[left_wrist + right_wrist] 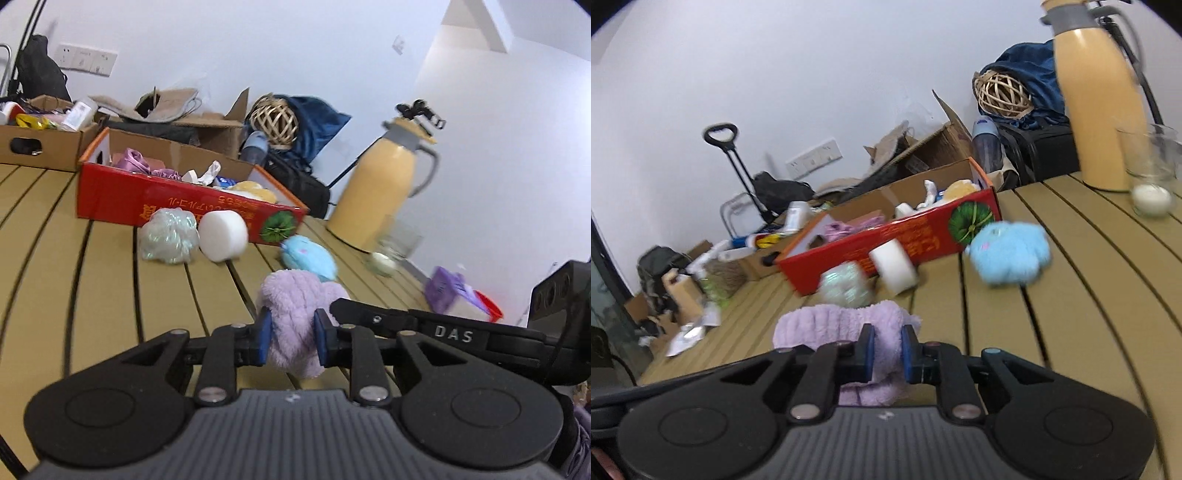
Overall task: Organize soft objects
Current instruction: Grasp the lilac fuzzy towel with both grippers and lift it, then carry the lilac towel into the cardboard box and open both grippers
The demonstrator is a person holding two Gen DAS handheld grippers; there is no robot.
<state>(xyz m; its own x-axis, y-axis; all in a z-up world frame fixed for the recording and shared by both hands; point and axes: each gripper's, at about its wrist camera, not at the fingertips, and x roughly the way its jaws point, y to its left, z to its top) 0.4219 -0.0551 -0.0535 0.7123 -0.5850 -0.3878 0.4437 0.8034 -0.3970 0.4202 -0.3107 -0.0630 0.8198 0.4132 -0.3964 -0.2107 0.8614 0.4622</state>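
Observation:
A fluffy lilac cloth (295, 306) (834, 325) is pinched from both sides just above the slatted table. My left gripper (291, 336) is shut on one part of it, the blue pads pressing into the pile. My right gripper (886, 352) is shut on another part; its black arm (424, 325) shows at the right of the left wrist view. Beyond lie a blue plush toy (310, 256) (1012, 254), a white foam cylinder (224, 234) (894, 267) and a shiny mesh puff (168, 236) (846, 286), all beside a red cardboard box (166, 201) (886, 240) holding soft items.
A tall yellow thermos (384, 184) (1097, 103) and a glass (395, 247) (1152, 173) stand at the table's far right. A purple packet (448, 291) lies near the right edge. Brown boxes (40, 140), bags and a wicker ball (273, 122) crowd the back.

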